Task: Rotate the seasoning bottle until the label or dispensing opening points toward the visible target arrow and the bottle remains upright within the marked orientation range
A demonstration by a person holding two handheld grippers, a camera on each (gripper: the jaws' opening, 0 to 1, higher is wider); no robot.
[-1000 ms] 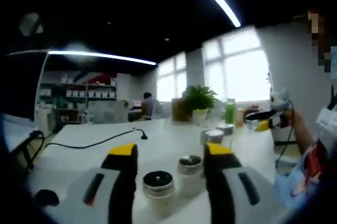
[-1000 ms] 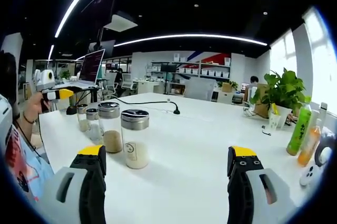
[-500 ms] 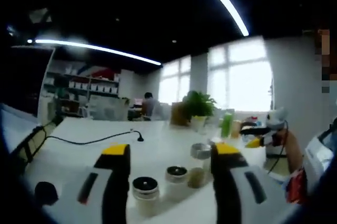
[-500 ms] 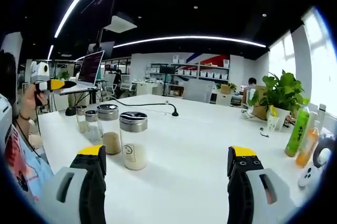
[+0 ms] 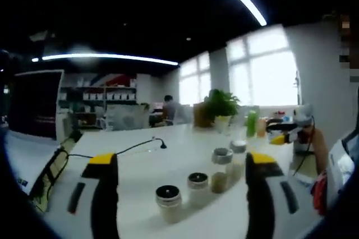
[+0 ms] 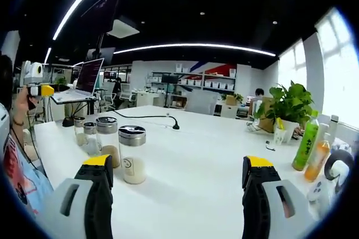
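A: Four seasoning bottles stand upright in a row on the white table (image 6: 213,155), near the table edge closest to the person. In the right gripper view, the nearest is the seasoning bottle (image 6: 132,154), with a metal lid, pale contents and a small round mark on its glass. Just behind it stands the second bottle (image 6: 106,141), then two smaller jars (image 6: 85,136).

B: State of the right gripper (image 6: 176,180)?

A: Jaws spread wide, nothing between them. The seasoning bottle sits just beyond the left jaw tip, apart from it.

B: And the left gripper (image 5: 178,178)?

A: Jaws likewise apart and holding nothing. In its view, the same row runs between the jaws, with a dark-lidded jar (image 5: 168,203) closest.

B: Other items?

A: A black cable (image 6: 147,117) lies toward the table's far side. A potted plant (image 6: 285,110) and a green drink bottle (image 6: 304,147) stand near the table's right edge. No target arrow can be made out; the left gripper view is blurred.
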